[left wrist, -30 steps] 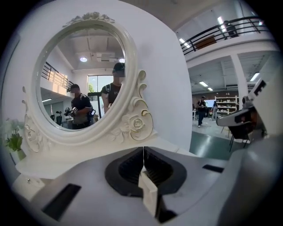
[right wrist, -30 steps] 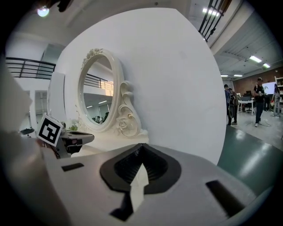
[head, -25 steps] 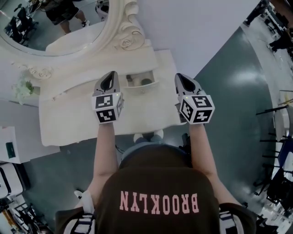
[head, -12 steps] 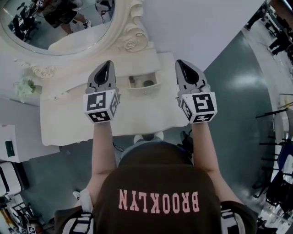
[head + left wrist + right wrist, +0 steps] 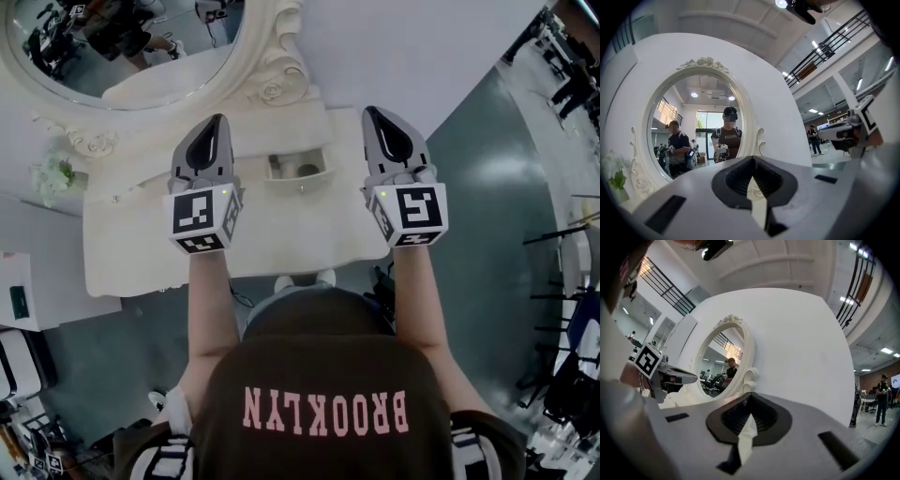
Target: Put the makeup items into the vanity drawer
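Over the last second both grippers have risen from low over the vanity top [image 5: 141, 239] to a level pose in front of the mirror [image 5: 131, 56]: in the head view they sit higher in the frame and look larger than before, and each gripper view now looks straight at the mirror and the white wall behind it, not down at the table. Nothing else has shifted. The drawer [image 5: 300, 187] stands open at the middle of the vanity as it did a second ago, with two small items inside, a pale one [image 5: 277, 167] at its left and a dark round one [image 5: 307, 171] beside it; they are too small to name. No loose makeup shows on the bare top, so my reading is that the putting-in is done or nearly so and the hands are backing off; the open drawer is all that looks unfinished, though the task sentence does not ask for it to be closed. The left gripper [image 5: 219, 122] has its jaws fully together with only a sliver of light between the dark pads, and nothing is held or touched. The right gripper [image 5: 373, 114] looks the same in its own view: jaws closed tip to tip, nothing between them, well clear of the top and the drawer. The two tools hang apart, one on each side of the drawer, neither over it
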The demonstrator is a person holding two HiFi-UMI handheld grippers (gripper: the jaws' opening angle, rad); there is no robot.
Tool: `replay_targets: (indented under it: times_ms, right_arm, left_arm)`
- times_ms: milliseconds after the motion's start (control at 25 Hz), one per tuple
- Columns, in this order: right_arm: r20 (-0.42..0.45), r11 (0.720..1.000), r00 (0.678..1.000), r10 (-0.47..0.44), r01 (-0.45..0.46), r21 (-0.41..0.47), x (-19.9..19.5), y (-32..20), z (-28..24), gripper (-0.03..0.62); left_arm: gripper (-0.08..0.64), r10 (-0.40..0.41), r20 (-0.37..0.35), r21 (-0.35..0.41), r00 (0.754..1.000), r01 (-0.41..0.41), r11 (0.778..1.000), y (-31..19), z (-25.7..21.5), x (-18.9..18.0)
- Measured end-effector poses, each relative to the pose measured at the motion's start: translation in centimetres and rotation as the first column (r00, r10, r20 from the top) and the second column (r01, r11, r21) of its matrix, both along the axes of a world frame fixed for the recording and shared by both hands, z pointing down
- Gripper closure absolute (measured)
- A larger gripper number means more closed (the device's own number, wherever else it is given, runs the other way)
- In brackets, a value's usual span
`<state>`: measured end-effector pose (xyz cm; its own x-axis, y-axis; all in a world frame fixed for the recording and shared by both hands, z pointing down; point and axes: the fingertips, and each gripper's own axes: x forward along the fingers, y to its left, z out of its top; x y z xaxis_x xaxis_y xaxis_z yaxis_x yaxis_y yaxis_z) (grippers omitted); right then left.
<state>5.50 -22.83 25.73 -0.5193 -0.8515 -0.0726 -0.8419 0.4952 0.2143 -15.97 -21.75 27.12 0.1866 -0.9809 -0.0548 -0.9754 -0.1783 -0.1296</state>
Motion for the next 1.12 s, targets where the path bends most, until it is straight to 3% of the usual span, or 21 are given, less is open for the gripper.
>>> replay_targets:
  times_ms: [320, 1120]
  right_arm:
    - [0.047, 0.997, 0.998, 0.037, -0.034, -0.063, 1.0, 0.5, 2.2, 0.6]
    - [0.034, 0.996, 0.997, 0.063, -0.061, -0.063, 0.5, 0.7, -0.5, 0.6]
  left_arm:
    - [0.554, 0.026, 0.034, 0.018, 0.999, -0.026, 0.999, 0.3, 0.2, 0.5]
    - [0.554, 0.018, 0.021, -0.016, 1.0, -0.017, 1.0, 0.2, -1.5, 0.1]
